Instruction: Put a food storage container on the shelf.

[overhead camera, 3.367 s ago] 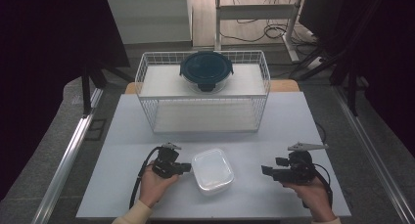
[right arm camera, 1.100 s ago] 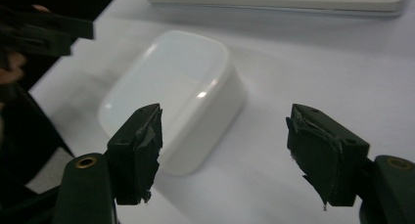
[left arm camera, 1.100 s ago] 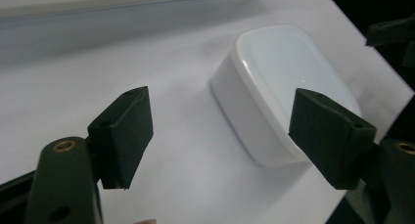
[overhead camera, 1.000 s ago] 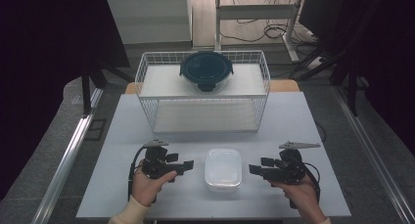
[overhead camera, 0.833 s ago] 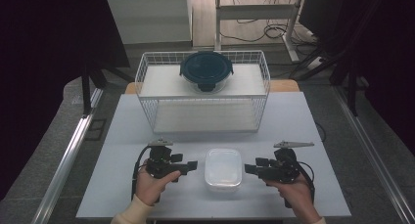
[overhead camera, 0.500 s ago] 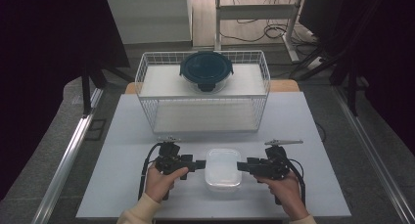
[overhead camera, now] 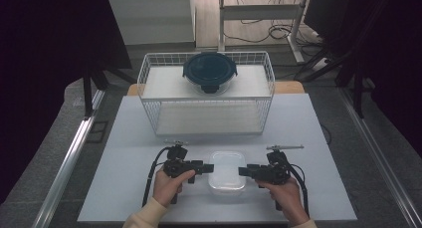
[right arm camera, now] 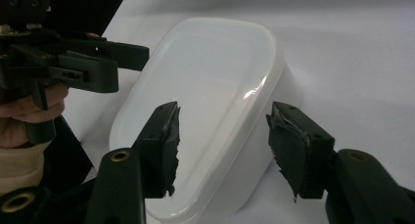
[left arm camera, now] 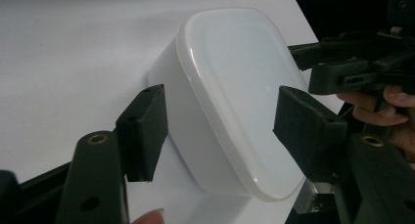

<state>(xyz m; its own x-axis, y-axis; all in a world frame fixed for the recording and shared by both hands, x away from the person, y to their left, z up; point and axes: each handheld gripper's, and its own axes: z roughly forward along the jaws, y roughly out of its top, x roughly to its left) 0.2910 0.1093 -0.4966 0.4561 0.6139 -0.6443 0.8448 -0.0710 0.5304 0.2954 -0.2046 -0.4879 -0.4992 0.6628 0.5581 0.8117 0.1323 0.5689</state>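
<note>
**Two grippers close in on a white lidded box**

Here, a white lidded container [overhead camera: 227, 172] sits on the near part of the pale table [overhead camera: 323, 128], between the person's two hands. The left gripper [overhead camera: 201, 167] points at it from the left, the right gripper [overhead camera: 244, 171] from the right, both level with the box. In the left gripper view the container [left arm camera: 230, 97] lies between the two black jaws, which have just been closing; gaps remain on both sides, so nothing is clamped. The right gripper view shows the same: the box [right arm camera: 205, 111] between jaws that have just been narrowing, their pads [right arm camera: 169, 136] not pressing on it. Farther back stands a white wire basket [overhead camera: 149, 88], well apart from the box, with a dark round lidded bowl [overhead camera: 209, 71] resting on top
</note>
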